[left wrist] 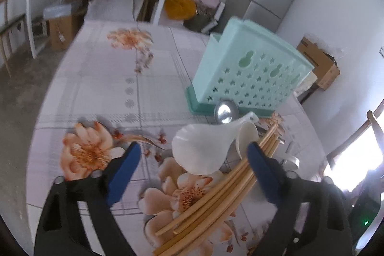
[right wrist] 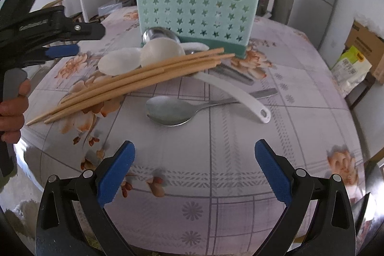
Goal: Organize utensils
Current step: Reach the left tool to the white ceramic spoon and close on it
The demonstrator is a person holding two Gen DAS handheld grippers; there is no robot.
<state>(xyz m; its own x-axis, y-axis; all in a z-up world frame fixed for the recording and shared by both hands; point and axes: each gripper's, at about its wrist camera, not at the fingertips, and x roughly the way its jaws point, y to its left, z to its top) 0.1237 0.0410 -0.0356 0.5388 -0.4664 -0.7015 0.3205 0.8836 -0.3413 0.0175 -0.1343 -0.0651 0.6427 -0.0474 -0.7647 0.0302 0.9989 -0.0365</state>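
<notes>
Left gripper (left wrist: 193,161) jaws spread wide; right gripper (right wrist: 195,166) jaws spread wide, empty.

Chopsticks (left wrist: 216,198): lower ends cut off by frame edge, left wrist view. Right finger (left wrist: 261,174) covers part of them. Steel spoon (left wrist: 225,110) mostly hidden behind white spoon (left wrist: 204,148). Holder (left wrist: 247,71) blurred; its contents perhaps nil, cannot tell.

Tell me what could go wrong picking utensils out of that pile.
The chopsticks lie across the white spoons, so lifting a spoon first could scatter them. The pile crowds the green holder, which a nudge might shove. The left gripper, jaws open, hangs right over the pile and may bump it.
</notes>
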